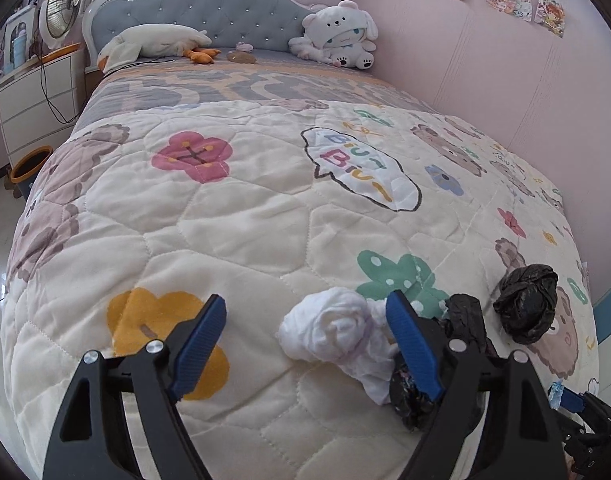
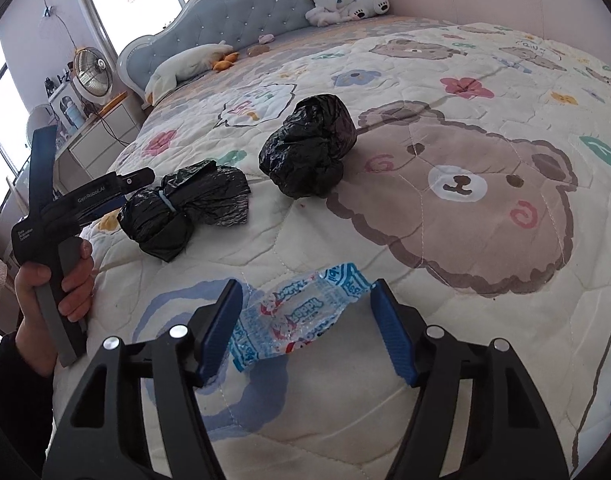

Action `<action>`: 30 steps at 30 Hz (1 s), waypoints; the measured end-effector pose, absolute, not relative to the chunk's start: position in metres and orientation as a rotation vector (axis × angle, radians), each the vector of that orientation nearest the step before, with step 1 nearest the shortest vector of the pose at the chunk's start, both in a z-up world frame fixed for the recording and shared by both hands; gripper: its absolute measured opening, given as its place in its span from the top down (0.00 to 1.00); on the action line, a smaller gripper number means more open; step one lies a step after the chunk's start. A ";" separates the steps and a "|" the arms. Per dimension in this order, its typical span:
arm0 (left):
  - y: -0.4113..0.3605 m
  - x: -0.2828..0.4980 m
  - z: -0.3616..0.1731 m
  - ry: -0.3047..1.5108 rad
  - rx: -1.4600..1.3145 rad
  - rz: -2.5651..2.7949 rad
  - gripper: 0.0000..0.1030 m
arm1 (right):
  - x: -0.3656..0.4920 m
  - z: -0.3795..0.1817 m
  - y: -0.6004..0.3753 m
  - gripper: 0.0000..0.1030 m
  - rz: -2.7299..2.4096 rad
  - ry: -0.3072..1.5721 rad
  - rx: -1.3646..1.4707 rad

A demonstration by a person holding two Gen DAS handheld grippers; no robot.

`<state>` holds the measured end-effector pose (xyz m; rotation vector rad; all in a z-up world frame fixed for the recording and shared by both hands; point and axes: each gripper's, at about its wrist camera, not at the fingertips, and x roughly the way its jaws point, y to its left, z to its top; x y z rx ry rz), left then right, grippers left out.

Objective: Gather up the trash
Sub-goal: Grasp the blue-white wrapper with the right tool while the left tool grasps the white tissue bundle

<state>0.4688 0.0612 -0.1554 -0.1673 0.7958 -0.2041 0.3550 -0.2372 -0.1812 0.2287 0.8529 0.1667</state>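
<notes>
On the quilted bed cover (image 1: 233, 220) lies a white crumpled wad (image 1: 337, 332). My left gripper (image 1: 305, 344) is open around it, the wad lying close to the right finger. A tied black bag bundle (image 1: 465, 320) (image 2: 177, 208) lies just behind that finger. A balled black bag (image 1: 525, 304) (image 2: 309, 148) sits farther right. A clear wrapper with blue and red print (image 2: 301, 312) lies flat between the fingers of my right gripper (image 2: 307, 328). It nearly spans the gap but does not look squeezed. That gripper is open.
A person's hand (image 2: 65, 280) holds the left gripper's handle at the bed's left edge. A white plush toy (image 1: 337, 36) and a goose pillow (image 1: 153, 40) lie by the headboard. A bin (image 1: 29, 164) stands on the floor by white drawers (image 1: 37, 96). A pink wall (image 1: 505, 80) runs along the right.
</notes>
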 end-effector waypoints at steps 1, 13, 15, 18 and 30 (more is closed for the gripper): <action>0.061 0.469 -0.157 0.796 -0.171 -0.212 0.30 | 0.356 -0.182 -0.234 0.42 0.169 0.856 0.217; 0.072 0.460 -0.157 0.735 -0.267 -0.271 0.68 | 0.361 -0.185 -0.207 0.91 0.154 0.868 0.080; 0.078 0.459 -0.156 0.724 -0.297 -0.267 0.68 | 0.360 -0.185 -0.204 0.93 0.152 0.867 0.061; 0.084 0.454 -0.151 0.708 -0.321 -0.262 0.68 | 0.357 -0.181 -0.204 0.95 0.155 0.865 0.064; 0.119 0.390 -0.112 0.646 -0.381 -0.220 0.68 | 0.316 -0.132 -0.204 0.95 0.208 0.792 0.113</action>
